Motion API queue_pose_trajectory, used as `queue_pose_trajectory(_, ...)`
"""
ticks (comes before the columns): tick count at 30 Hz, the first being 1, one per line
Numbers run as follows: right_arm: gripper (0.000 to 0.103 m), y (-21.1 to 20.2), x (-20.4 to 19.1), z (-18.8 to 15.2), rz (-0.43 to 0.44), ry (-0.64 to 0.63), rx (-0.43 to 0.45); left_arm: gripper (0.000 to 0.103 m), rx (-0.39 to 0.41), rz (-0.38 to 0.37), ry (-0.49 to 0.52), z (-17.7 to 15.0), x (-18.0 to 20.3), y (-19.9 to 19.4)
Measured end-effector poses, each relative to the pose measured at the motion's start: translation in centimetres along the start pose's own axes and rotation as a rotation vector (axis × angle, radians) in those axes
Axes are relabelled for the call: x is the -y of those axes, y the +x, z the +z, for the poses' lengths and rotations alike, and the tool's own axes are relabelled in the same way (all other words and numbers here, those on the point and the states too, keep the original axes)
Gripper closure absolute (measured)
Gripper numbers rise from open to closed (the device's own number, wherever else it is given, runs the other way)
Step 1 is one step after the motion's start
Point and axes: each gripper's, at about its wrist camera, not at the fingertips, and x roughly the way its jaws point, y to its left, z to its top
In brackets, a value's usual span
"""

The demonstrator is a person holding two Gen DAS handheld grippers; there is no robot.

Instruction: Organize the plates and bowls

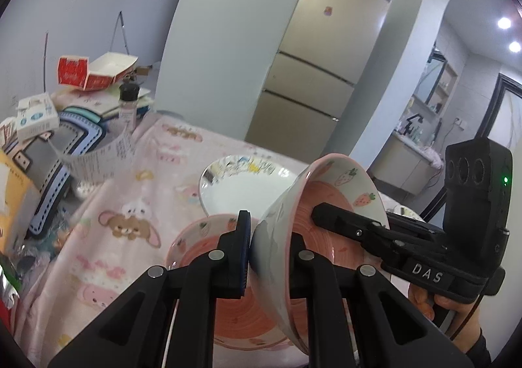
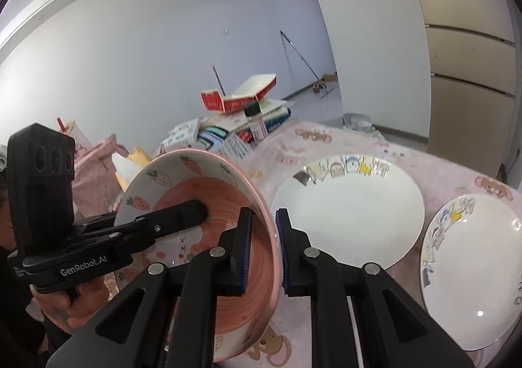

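- Strawberry bowl (image 2: 195, 205): tilted, rim clamped by left gripper (image 1: 270, 247) and right gripper (image 2: 264, 247).
- Second bowl (image 1: 202, 237): on table (image 1: 146, 179), beneath.
- White plate (image 2: 352, 214): beside.

A pink strawberry-patterned bowl (image 2: 208, 214) is held tilted on edge above the pink tablecloth, its rim clamped on two sides. A second matching bowl (image 1: 202, 237) sits upright beneath it. A white plate with cartoon figures (image 2: 349, 211) lies flat to the right, and another such plate (image 2: 473, 270) lies farther right.
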Motion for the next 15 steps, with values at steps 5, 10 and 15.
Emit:
queue_pose_trajectory(5, 0.089, 0.8, 0.2, -0.6, 0.007, 0.019, -0.026, 0.088, -0.019, 0.025, -0.001, -0.3, -0.3, 0.8)
queue_pose_trajectory(10, 0.089, 0.8, 0.2, -0.7, 0.007, 0.02, -0.026, 0.088, -0.018, 0.053, 0.015, -0.4, -0.1, 1.1)
queue_pose_trajectory(15, 0.089, 1.7, 0.4, -0.9, 0.035, 0.076, -0.027, 0.085, 0.001, 0.127, 0.039, -0.5, 0.2, 1.1)
